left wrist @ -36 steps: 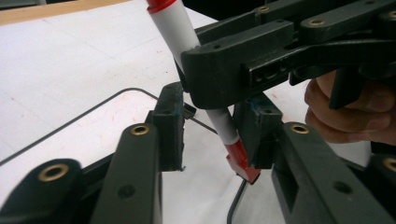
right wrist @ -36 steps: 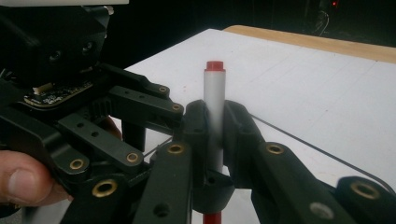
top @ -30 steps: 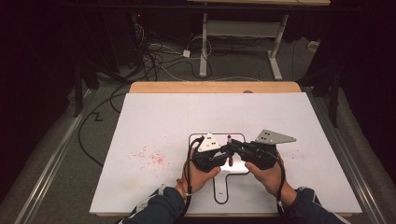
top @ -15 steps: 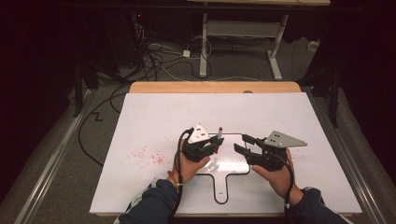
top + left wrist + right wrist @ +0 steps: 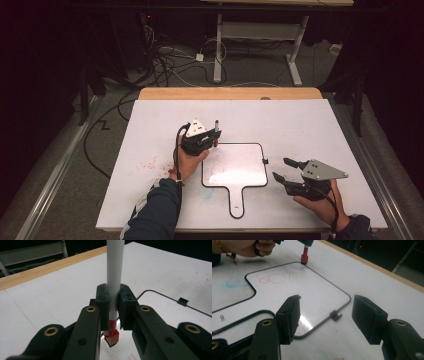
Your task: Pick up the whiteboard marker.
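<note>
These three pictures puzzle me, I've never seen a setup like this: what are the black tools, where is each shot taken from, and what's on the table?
A person holds a hand-operated gripper in each hand. The high view looks down on the white table; the other two come from cameras riding on each gripper. The left gripper is shut on an upright white marker, red end down, at the far corner of a small paddle-shaped whiteboard that bears faint red scribbles. The right gripper is open beside the board's right edge and holds nothing; its jaws have just been opening.
</note>
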A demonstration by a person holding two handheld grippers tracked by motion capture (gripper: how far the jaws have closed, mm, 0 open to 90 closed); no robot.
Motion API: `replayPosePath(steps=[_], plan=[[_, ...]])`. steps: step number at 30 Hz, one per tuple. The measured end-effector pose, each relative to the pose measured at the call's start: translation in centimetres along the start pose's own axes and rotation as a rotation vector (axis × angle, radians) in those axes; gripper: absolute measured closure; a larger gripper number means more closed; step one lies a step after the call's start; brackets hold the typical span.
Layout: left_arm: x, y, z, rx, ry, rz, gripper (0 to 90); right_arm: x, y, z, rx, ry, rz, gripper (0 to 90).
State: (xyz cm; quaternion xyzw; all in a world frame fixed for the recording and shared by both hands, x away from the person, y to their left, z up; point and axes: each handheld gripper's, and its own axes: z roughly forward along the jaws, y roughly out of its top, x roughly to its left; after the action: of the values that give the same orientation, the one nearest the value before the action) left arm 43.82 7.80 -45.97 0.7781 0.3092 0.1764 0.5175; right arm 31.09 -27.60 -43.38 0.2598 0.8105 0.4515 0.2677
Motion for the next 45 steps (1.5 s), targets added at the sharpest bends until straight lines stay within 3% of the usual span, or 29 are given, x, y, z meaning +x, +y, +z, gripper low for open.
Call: replayPosePath(steps=[6, 13, 19, 30, 35, 42, 45], plan=[[0.0, -0.5, 0.9, 0.025, 0.016, 0.023, 78.5, 0.3, 0.1, 0.0, 0.004, 0.004, -0.02, 39.9], [0.1, -0.6, 1.1, 0.02, 0.005, 0.015, 78.8, 0.7, 0.0, 0.3, 0.02, 0.01, -0.045, 39.9], [0.2, -0.5, 0.5, 0.052, -0.03, 0.001, 78.9, 0.8, 0.1, 0.3, 0.023, 0.009, -0.055, 39.8], [-0.4, -0.6, -1.1, 0.117, -0.032, 0.065, 78.8, 1.0, 0.2, 0.2, 0.024, 0.001, -0.076, 37.5], [-0.7, -0.8, -1.7, 0.124, -0.046, 0.062, 78.8, 1.2, 0.2, 0.2, 0.033, -0.006, -0.081, 36.2], [-1.3, -0.8, -2.9, 0.168, -0.081, 0.117, 78.8, 1.5, 0.2, -0.1, 0.042, 0.002, -0.088, 34.1], [-1.2, -1.0, -3.2, 0.166, -0.078, 0.115, 78.8, 1.6, -0.1, -0.5, 0.048, -0.003, -0.091, 32.0]])
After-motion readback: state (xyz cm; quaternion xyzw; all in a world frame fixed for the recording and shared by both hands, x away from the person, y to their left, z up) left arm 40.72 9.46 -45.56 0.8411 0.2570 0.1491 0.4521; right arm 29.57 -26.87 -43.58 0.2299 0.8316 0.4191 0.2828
